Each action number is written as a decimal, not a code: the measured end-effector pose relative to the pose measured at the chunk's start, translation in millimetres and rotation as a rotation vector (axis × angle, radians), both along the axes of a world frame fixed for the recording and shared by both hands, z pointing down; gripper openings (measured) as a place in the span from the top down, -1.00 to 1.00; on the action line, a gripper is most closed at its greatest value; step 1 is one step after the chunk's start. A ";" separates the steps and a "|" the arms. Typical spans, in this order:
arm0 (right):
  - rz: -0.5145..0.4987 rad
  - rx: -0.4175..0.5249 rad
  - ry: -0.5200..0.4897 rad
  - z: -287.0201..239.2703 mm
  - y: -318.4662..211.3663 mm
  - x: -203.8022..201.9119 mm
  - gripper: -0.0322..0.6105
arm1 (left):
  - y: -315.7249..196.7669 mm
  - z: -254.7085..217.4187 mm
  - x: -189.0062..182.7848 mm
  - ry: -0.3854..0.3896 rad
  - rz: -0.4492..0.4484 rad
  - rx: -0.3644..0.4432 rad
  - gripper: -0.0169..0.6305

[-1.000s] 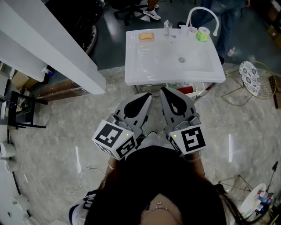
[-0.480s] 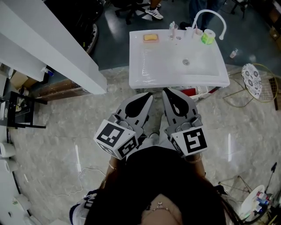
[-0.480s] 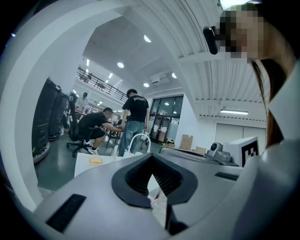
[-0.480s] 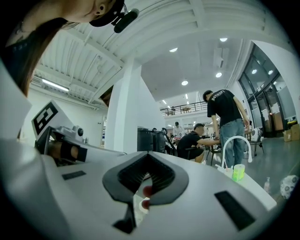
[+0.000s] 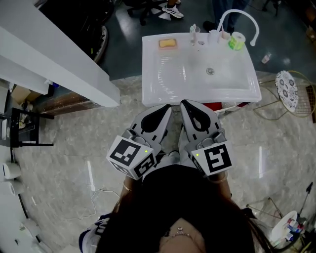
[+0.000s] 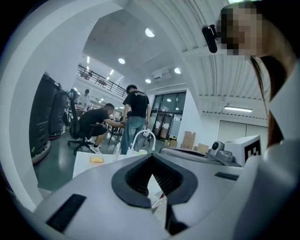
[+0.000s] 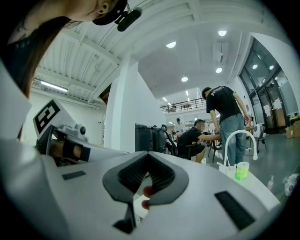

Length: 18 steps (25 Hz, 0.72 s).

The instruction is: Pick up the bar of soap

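Head view, steeply downward. A white rectangular ceramic sink [image 5: 150, 94] is seen at 12 o'clock, standing on a grey marbled floor [image 5: 59, 148]. The yellow-orange rectangular bar of soap [image 5: 167, 43] is laid flat on the sink's far ledge, at its 11 o'clock corner, touched by nothing. A white curved tap [image 5: 240, 15] and a small lime-green cup-like item [image 5: 237, 41] are placed at the 1 o'clock corner, well apart from the soap. Two grey claws w/ marker cubes are held side by side at centre, both pointed to 12 o'clock, tips near the sink's near edge. Left claw [image 5: 166, 106]: jaws closed together, nothing btwn them. Right claw [image 5: 184, 102]: likewise fully closed & empty. Both are well apart from the soap.
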State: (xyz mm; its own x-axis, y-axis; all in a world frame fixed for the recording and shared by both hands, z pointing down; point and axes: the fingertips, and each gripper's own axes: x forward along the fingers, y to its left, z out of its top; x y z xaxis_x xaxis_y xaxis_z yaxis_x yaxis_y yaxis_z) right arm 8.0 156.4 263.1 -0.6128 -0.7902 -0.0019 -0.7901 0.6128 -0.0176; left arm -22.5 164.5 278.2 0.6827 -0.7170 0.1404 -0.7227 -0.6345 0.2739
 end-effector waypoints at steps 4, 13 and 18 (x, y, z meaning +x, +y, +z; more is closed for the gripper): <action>-0.002 -0.001 0.005 3.0 -34.3 14.6 0.88 | -37.3 3.3 15.3 -0.006 0.003 -0.007 0.95; -0.039 0.018 0.006 -2.3 -120.1 37.2 0.88 | -130.8 -1.8 42.9 -0.017 0.001 0.005 0.95; -0.053 0.016 0.014 0.5 -157.0 51.3 0.88 | -166.8 3.4 54.5 -0.026 -0.022 -0.007 0.95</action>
State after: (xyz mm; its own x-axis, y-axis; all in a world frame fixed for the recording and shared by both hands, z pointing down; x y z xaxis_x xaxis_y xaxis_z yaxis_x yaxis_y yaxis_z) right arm 59.3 -0.6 263.6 -0.6540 -0.7565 -0.0057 -0.7565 0.6540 0.0037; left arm 32.0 -2.2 281.6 0.6630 -0.7306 0.1633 -0.7433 -0.6166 0.2594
